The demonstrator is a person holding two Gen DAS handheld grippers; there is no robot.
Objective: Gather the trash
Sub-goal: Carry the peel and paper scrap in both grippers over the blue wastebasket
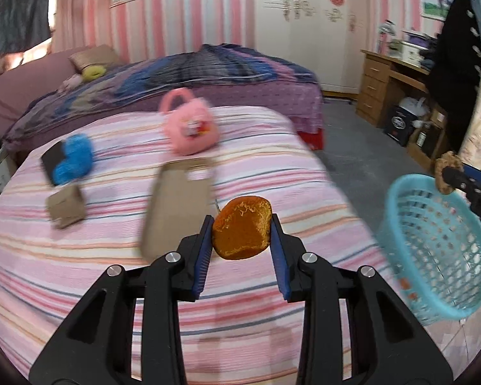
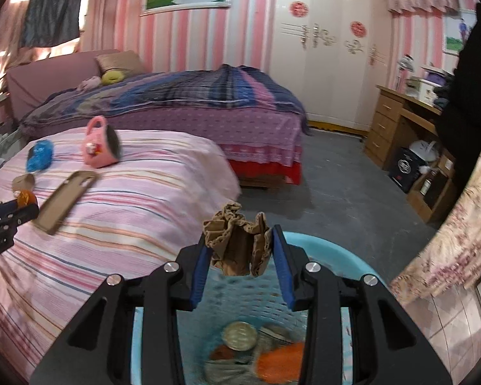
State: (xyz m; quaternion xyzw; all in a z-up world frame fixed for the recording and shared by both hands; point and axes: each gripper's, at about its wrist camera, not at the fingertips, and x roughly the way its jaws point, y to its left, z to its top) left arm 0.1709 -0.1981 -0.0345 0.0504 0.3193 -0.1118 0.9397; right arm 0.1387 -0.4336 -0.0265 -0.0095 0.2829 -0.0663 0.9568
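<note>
Pinching orange peel point(image 1: 242, 228) between jaws.

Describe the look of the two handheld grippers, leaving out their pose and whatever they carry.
Both match. The left gripper and right gripper have matte black angular frames with cut-out openings, silver round bolt heads at the joints, and jaws lined with ribbed blue pads. Part of white lettering shows on each body seen from the other camera. No cables or sleeves are visible.
</note>
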